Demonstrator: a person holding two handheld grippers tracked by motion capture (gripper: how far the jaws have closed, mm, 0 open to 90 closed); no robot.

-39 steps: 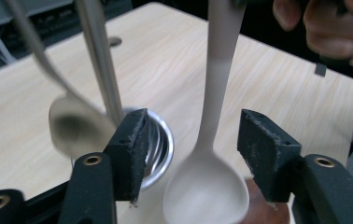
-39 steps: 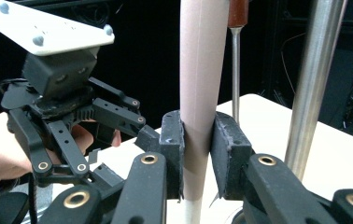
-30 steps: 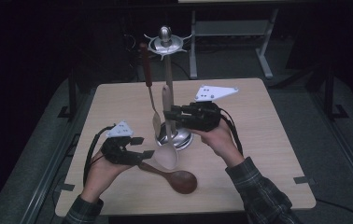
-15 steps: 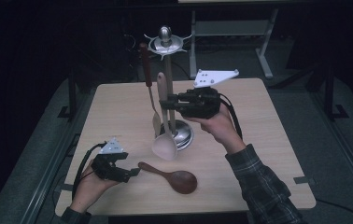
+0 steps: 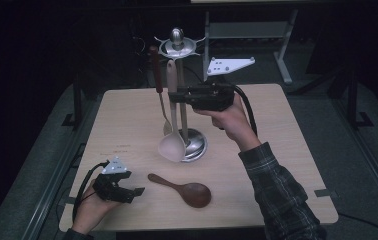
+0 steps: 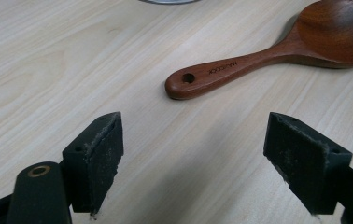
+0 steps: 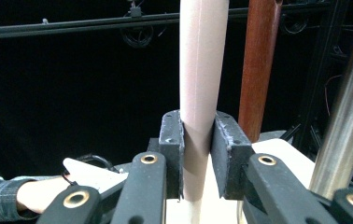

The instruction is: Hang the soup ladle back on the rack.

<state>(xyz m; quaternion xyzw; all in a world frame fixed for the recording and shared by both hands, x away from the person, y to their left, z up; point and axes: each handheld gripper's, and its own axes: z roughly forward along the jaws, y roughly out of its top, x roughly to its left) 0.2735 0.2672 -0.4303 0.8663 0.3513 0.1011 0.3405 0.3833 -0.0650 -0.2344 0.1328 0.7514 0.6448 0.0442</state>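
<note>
Right gripper (image 5: 174,95) clamped the pale ladle (image 5: 172,145) by its upright handle beside the rack post (image 5: 181,90). Left gripper (image 6: 193,156), fingers spread wide and empty, sat low over the table (image 5: 287,165); wooden spoon (image 6: 277,51) lay just ahead, handle end nearest.

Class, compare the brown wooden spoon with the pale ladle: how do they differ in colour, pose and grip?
The brown wooden spoon is dark; the pale ladle is pinkish-beige. The spoon lies flat on the table; the ladle stands upright. No jaws hold the spoon; the right gripper clamps the ladle's handle. Both have long handles ending in rounded bowls.
</note>
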